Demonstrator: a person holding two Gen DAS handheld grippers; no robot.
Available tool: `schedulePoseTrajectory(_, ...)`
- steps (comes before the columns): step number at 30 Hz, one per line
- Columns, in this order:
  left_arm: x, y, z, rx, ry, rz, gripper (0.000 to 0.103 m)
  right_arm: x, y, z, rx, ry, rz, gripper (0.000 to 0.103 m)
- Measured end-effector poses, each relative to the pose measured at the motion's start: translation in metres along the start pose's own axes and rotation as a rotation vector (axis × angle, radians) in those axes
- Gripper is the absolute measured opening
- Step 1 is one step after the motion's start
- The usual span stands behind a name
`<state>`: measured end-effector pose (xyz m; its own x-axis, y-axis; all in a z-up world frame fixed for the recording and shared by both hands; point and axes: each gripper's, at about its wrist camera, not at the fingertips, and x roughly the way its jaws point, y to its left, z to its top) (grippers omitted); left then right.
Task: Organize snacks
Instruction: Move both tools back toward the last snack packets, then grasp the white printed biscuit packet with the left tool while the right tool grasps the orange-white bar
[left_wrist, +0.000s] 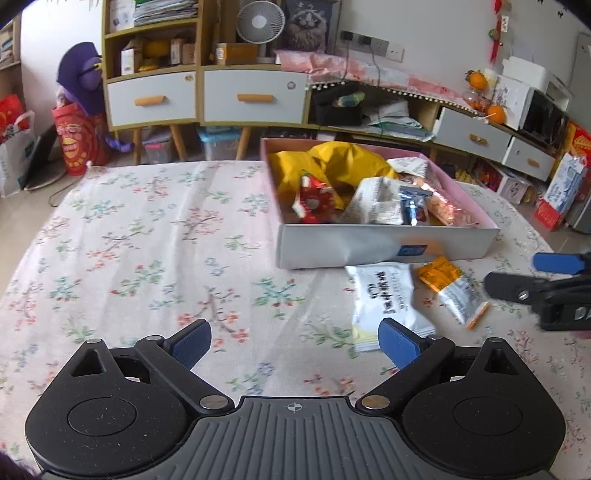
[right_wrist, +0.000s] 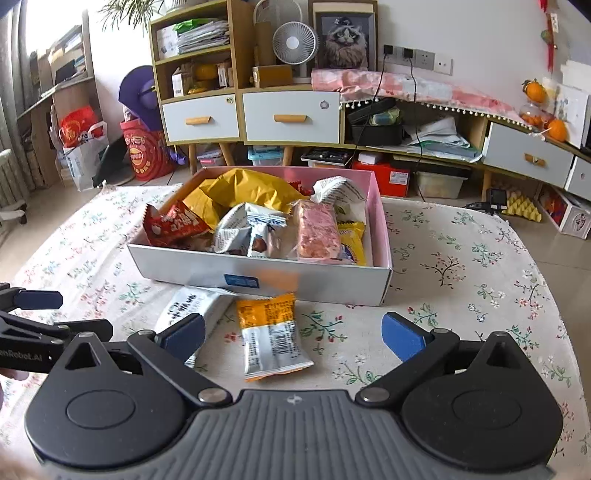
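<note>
**Two packets out, box already loaded**

While the open box sits filled with snacks on the floral tablecloth, two packets are seen lying outside it, just in front of its near wall. An orange-and-white packet is laid flat on the cloth, and a white packet with black lettering is found right beside it, one end close against the box. Inside the box, a yellow bag, a red wrapper and a pink bar are piled with other wrappers. The right gripper is held spread wide above the orange-and-white packet, nothing pinched. The left gripper is likewise spread wide, nothing gripped, its right-hand pad overlapping the white packet's corner. Cabinets are lined up behind.
</note>
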<state>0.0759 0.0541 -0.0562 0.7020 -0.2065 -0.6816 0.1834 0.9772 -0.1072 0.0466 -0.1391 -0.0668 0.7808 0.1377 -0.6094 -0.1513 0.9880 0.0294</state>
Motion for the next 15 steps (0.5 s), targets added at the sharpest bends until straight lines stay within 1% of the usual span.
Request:
schedulePoseTrajectory(1,0.001,-0.003,0.001,0.004,-0.005,-0.008,0.098,0.003,-0.001,-0.001,-0.003,0.004,0.005,0.101)
schedulePoseTrajectory(3,0.004,-0.007,0.003,0.012,-0.011,-0.026,0.098,0.008,-0.004,-0.004,-0.017,0.005,0.033,0.091)
schedulePoseTrajectory(4,0.006,-0.009,0.004,0.012,-0.011,-0.033,0.098,0.011,-0.006,-0.005,-0.027,0.004,0.051,0.085)
schedulePoseTrajectory(5,0.007,-0.010,0.004,0.010,-0.010,-0.038,0.098,0.014,-0.008,-0.006,-0.036,0.006,0.067,0.082)
schedulePoseTrajectory(9,0.016,-0.011,0.005,0.004,-0.001,-0.056,0.098,0.025,-0.011,-0.007,-0.047,0.023,0.125,0.076)
schedulePoseTrajectory(10,0.018,-0.012,0.005,0.004,0.001,-0.063,0.098,0.027,-0.009,-0.007,-0.056,0.030,0.134,0.073)
schedulePoseTrajectory(11,0.020,-0.013,0.006,0.004,0.001,-0.068,0.098,0.030,-0.006,-0.007,-0.072,0.037,0.135,0.068)
schedulePoseTrajectory(12,0.022,-0.015,0.007,0.006,0.002,-0.076,0.098,0.032,-0.003,-0.008,-0.093,0.046,0.134,0.065)
schedulePoseTrajectory(13,0.023,-0.016,0.007,0.009,0.000,-0.084,0.098,0.034,0.000,-0.009,-0.120,0.056,0.134,0.058)
schedulePoseTrajectory(14,0.025,-0.019,0.009,0.014,-0.003,-0.093,0.098,0.037,0.005,-0.011,-0.156,0.070,0.128,0.047)
schedulePoseTrajectory(15,0.027,-0.021,0.010,0.016,-0.003,-0.098,0.098,0.036,0.007,-0.013,-0.178,0.057,0.130,0.044)
